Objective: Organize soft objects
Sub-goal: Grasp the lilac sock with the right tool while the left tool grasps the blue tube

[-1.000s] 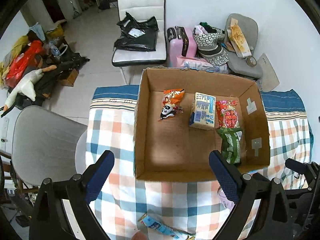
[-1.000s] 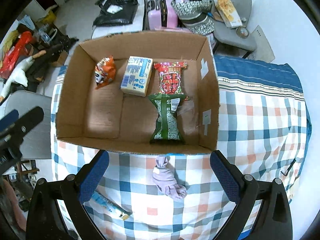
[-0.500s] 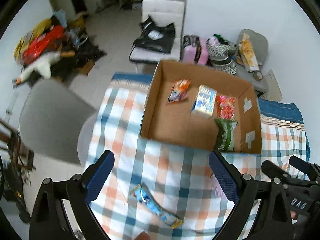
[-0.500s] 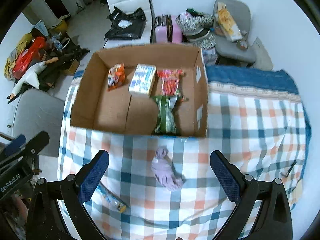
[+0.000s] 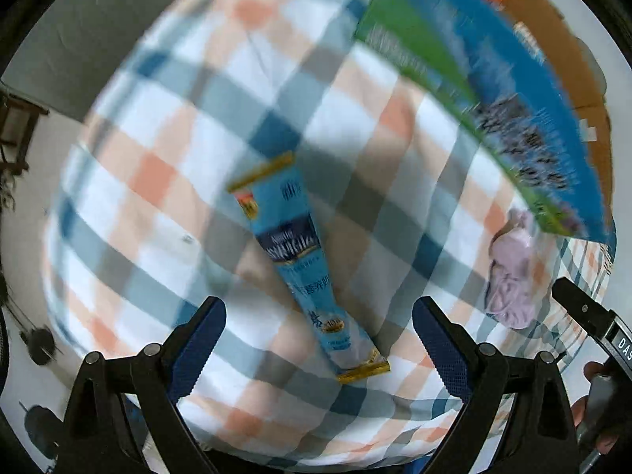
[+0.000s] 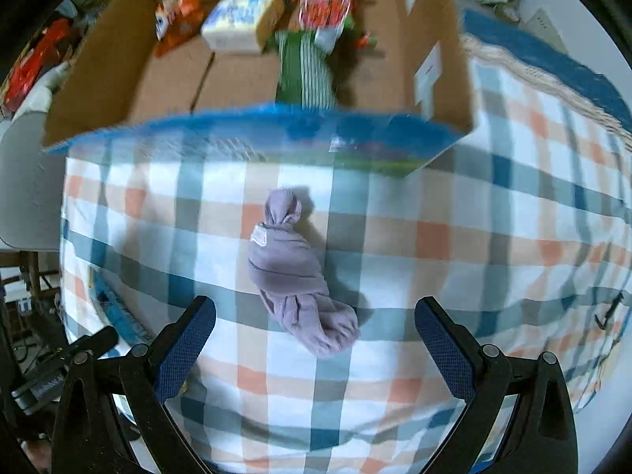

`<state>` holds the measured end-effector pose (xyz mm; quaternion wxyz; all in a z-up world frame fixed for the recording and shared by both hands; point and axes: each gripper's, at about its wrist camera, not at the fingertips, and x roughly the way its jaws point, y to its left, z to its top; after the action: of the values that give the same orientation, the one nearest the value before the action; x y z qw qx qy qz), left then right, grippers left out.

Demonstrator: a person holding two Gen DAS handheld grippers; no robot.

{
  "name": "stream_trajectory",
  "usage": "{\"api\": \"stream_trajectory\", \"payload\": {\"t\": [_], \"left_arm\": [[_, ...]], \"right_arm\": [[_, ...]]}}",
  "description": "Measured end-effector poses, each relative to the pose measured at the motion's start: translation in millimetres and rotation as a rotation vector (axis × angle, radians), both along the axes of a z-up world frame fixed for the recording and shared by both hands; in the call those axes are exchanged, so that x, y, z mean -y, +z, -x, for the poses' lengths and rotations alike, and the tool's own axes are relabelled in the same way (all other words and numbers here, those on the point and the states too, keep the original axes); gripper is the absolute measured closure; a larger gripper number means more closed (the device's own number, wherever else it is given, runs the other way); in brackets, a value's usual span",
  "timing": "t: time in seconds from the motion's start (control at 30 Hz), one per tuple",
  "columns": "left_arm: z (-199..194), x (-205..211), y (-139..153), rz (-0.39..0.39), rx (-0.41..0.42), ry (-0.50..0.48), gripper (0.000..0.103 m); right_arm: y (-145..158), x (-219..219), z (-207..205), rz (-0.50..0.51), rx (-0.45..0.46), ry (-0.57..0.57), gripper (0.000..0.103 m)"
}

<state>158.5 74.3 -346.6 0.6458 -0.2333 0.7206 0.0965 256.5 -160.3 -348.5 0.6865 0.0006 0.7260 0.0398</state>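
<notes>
Now, through my left wrist camera, the checked cloth (image 5: 166, 166) fills nearly the whole view where half a second ago I was looking down on the open cardboard box (image 5: 561, 31) from well above; I have dropped low, and that puts my left gripper (image 5: 318, 339) in reach for a pick. Its jaws are spread wide and empty, and the blue snack packet (image 5: 304, 260) lies flat on the cloth between them, its long axis running from upper left toward lower right, the near gold-edged end pointing at the gap between my fingers. The picture is smeared by motion. Through my right wrist camera the same descent shows: the box has slid to the top of the frame, with four packets inside, and my right gripper (image 6: 316, 333) hangs open with nothing in it over the lilac sock bundle (image 6: 298, 272). That bundle rests on the cloth near the box's blue front wall, knotted end toward the box, fat end toward me.
</notes>
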Motion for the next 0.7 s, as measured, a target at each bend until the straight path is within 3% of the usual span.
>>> {"api": "stream_trajectory", "payload": {"t": [0.1, 0.23, 0.33, 0.37, 0.4, 0.53, 0.7], "left_arm": [[-0.6, 5.4, -26.1, 0.024, -0.04, 0.011, 0.006], [-3.1, 12.9, -43.3, -0.017, -0.06, -0.024, 0.024], [-8.1, 23.8, -41.8, -0.079, -0.051, -0.09, 0.042], [-10.0, 29.6, -38.8, -0.105, -0.045, -0.122, 0.046], [-12.0, 34.7, -36.2, -0.124, -0.041, -0.147, 0.052], [-17.3, 56.6, -27.0, -0.197, -0.024, -0.253, 0.069], [-25.4, 97.5, -12.4, -0.231, 0.025, -0.411, 0.076]], "right_arm": [[-23.8, -6.2, -1.3, -0.011, -0.031, 0.023, 0.001], [-48.6, -8.8, -3.8, -0.035, -0.064, 0.001, 0.002], [-61.6, -9.0, -3.3, -0.055, -0.086, -0.017, 0.022], [-65.0, -8.7, -2.2, -0.06, -0.097, -0.022, 0.04], [-69.2, -7.6, -0.1, -0.069, -0.115, -0.029, 0.05], [-72.7, 1.2, 12.8, -0.091, -0.132, -0.058, 0.055], [-74.4, 17.4, 51.1, -0.16, -0.197, -0.109, 0.056]]}}
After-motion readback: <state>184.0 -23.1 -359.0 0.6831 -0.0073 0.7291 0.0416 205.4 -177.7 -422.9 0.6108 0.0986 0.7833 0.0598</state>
